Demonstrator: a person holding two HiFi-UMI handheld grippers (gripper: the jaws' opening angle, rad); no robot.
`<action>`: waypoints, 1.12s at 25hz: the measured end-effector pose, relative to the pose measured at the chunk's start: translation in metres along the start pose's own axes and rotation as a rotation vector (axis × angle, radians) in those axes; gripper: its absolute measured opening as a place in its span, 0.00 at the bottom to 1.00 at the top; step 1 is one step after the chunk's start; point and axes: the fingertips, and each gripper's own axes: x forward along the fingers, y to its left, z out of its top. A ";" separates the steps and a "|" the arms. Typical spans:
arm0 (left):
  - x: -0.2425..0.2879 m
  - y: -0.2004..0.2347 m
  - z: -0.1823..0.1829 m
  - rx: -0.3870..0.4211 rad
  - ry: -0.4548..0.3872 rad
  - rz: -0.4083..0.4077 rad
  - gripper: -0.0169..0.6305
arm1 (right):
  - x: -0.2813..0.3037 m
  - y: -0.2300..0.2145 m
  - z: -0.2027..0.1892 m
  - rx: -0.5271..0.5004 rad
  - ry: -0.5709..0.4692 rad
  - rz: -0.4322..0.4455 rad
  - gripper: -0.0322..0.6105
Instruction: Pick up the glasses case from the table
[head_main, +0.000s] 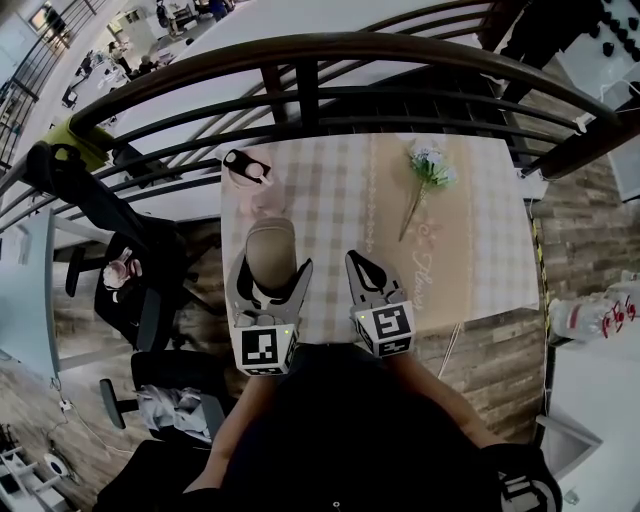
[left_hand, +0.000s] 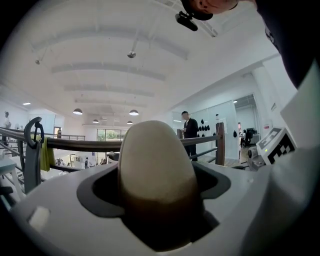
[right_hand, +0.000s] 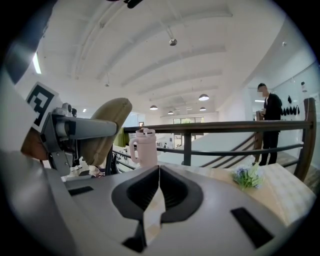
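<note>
A beige oval glasses case (head_main: 270, 252) is held off the checked table (head_main: 470, 270), tilted up, with my left gripper (head_main: 270, 272) shut on it. In the left gripper view the glasses case (left_hand: 157, 172) stands up between the jaws and fills the middle. The right gripper view catches the glasses case (right_hand: 106, 127) at its left, raised in the other tool. My right gripper (head_main: 362, 268) hovers over the table's near edge, shut with nothing held; its jaws meet at the tips (right_hand: 158, 169).
A pink lidded mug (head_main: 246, 170) stands at the table's far left corner, also the mug (right_hand: 144, 148) in the right gripper view. A small flower sprig (head_main: 427, 172) lies at the far right. A dark curved railing (head_main: 330, 60) runs behind the table. An office chair (head_main: 165, 385) is at the left.
</note>
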 end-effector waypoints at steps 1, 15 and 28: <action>-0.001 0.000 0.003 0.000 -0.013 0.001 0.70 | 0.000 -0.001 0.001 0.000 -0.003 -0.004 0.07; -0.016 0.006 0.055 0.039 -0.169 0.044 0.70 | -0.020 -0.010 0.083 -0.097 -0.195 -0.075 0.07; -0.021 0.020 0.090 0.078 -0.229 0.094 0.70 | -0.039 -0.017 0.123 -0.117 -0.293 -0.127 0.07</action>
